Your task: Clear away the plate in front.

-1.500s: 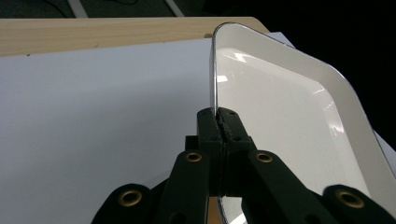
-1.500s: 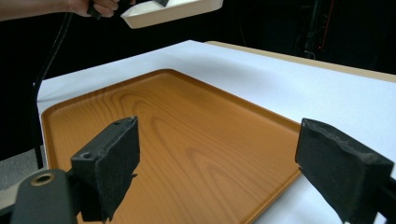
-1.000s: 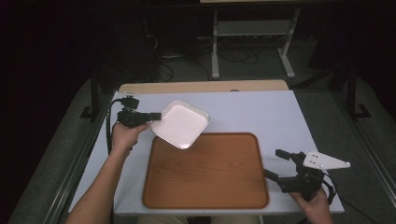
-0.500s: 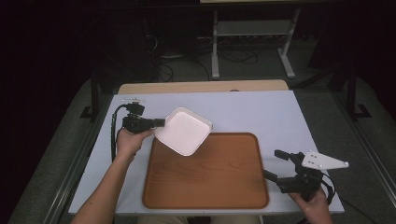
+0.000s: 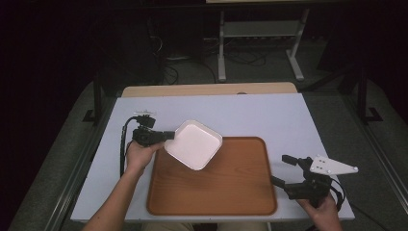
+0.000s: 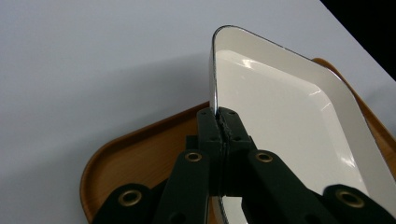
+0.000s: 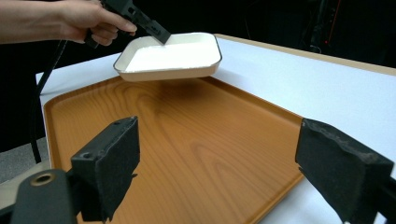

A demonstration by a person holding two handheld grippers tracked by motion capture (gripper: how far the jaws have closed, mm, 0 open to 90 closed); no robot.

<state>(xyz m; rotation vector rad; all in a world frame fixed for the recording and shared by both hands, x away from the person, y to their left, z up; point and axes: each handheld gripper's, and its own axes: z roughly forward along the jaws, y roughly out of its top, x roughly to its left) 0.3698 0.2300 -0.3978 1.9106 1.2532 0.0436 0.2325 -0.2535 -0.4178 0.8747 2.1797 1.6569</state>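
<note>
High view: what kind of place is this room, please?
Probably a lab or recording workspace, not a home. A white-covered table holds only a wooden tray and a white square dish, with cables and a metal stand on the dark floor behind.

From where I sit, this reads as a lab or recording studio, not a home. The surface (image 5: 269, 115) is a plain white board on a metal frame, set in a dark room with black surroundings. Behind it I see a white metal stand (image 5: 260, 38) with cables (image 5: 183, 67) lying loose on the grey floor (image 5: 48, 192). Nothing domestic surrounds the wooden tray (image 5: 226, 192) on the surface.
</note>
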